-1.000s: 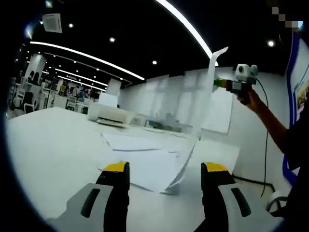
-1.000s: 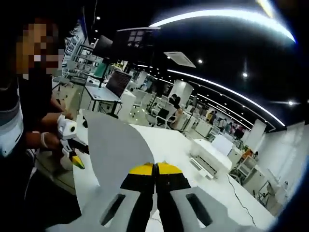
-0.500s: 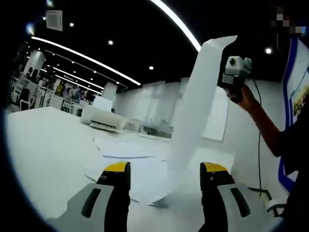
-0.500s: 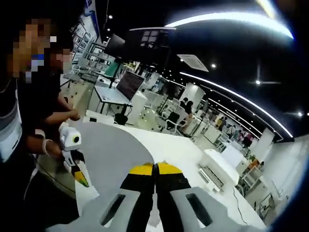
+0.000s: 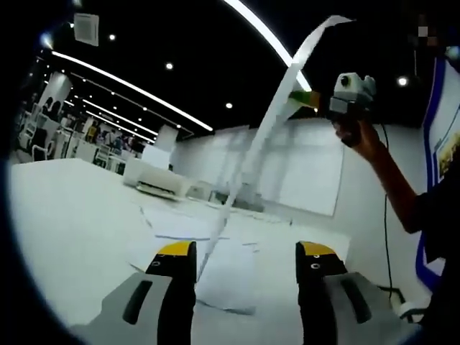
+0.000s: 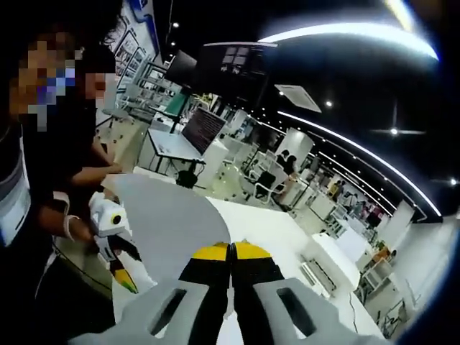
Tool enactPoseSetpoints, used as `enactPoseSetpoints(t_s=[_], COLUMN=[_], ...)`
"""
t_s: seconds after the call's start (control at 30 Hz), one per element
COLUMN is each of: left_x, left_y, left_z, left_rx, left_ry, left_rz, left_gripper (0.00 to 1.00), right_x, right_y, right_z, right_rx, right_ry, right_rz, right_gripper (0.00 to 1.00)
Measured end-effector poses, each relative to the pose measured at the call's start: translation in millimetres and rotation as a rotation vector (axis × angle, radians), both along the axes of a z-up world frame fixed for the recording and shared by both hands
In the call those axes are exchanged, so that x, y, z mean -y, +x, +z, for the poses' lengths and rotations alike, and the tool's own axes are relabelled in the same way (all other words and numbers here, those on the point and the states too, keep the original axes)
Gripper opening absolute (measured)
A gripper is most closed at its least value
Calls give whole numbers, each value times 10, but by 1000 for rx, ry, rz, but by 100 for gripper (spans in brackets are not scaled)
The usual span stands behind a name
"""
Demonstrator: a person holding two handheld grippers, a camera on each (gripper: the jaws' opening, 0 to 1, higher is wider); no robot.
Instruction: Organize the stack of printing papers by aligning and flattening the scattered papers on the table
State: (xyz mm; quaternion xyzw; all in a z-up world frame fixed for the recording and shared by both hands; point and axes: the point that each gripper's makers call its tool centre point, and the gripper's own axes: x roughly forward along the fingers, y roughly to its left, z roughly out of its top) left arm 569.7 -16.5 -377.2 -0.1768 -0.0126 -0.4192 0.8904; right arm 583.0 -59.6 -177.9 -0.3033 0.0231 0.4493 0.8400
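Note:
A white sheet of paper [image 5: 248,162] hangs edge-on from high in the air down toward the table. My right gripper [image 5: 302,97] is shut on its upper part, held up by a hand. In the right gripper view the same sheet [image 6: 167,215] curves leftward from my shut right gripper [image 6: 231,249]. Several loose sheets [image 5: 228,267] lie spread and askew on the white table [image 5: 79,223]. My left gripper [image 5: 246,250] hovers low over the table, open, with nothing between its fingers; the hanging sheet's lower end falls just beyond it. The left gripper [image 6: 128,277] also appears beside the sheet.
A white printer [image 5: 153,180] stands at the table's far side, with more flat sheets [image 5: 180,219] in front of it. A person [image 6: 32,180] stands at the table's edge holding both grippers. Office desks, a laptop [image 6: 203,131] and chairs lie behind.
The lifted sheet has turned from broadside to edge-on in the left gripper view, and its lower end has swung left over the spread papers. The left gripper stays open and low.

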Motion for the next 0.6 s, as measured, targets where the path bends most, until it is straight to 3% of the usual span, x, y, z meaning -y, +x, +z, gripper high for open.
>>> enactPoseSetpoints(t_s=[0.33,0.5,0.6], left_x=[-43,-112,-131], left_y=[26,38,33], left_z=[51,108,128], left_rx=[7,26,36], left_ry=[-12,-35,-50], left_rz=[7,14,18], left_gripper=[55,40,38], right_x=[-67,-59,-58], right_y=[-26,-3,-6], right_z=[-14,-17,-37], right_rx=[-5,-7,-11], right_ry=[-14,-12,-13], right_rz=[19,15,17], right_gripper=[0,0,0])
